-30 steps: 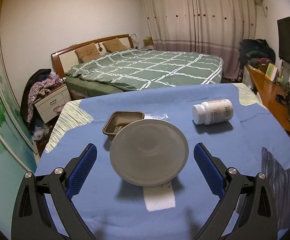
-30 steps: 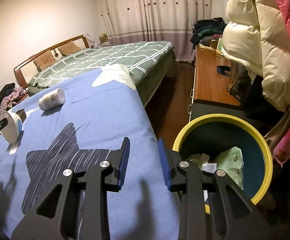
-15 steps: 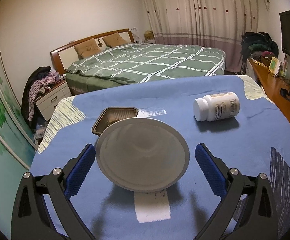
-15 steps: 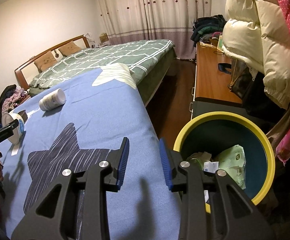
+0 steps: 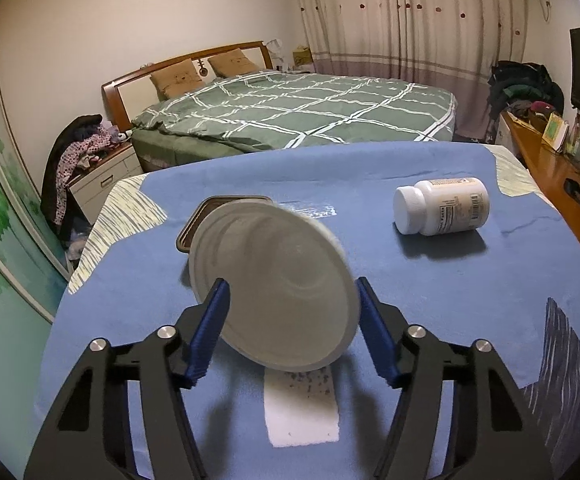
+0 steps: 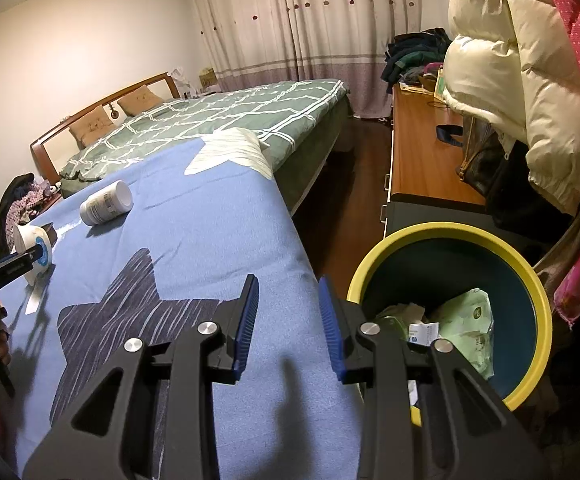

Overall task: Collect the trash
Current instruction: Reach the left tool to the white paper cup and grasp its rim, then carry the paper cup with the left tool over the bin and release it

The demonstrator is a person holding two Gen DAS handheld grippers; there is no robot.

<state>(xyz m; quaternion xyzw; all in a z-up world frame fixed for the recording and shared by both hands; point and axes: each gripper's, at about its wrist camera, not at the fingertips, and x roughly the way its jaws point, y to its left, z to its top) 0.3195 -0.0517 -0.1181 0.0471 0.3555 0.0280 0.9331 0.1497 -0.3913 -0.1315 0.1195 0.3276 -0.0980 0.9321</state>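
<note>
left gripper [image 5: 290, 332] jaws closing around a tilted white paper bowl [image 5: 273, 284] on the blue blanket [image 5: 450, 292], pads seemingly touching its rim, right gripper [image 6: 287, 324] partly open, empty, beside yellow-rimmed trash bin [image 6: 530, 280]

We count on the blue cloth: one white paper bowl [image 5: 273, 288], one brown tray [image 5: 193, 224] behind it, one white pill bottle [image 5: 442, 206] far right, one white paper slip [image 5: 302, 412] near. One yellow-rimmed bin [image 6: 530, 280], two grippers.
</note>
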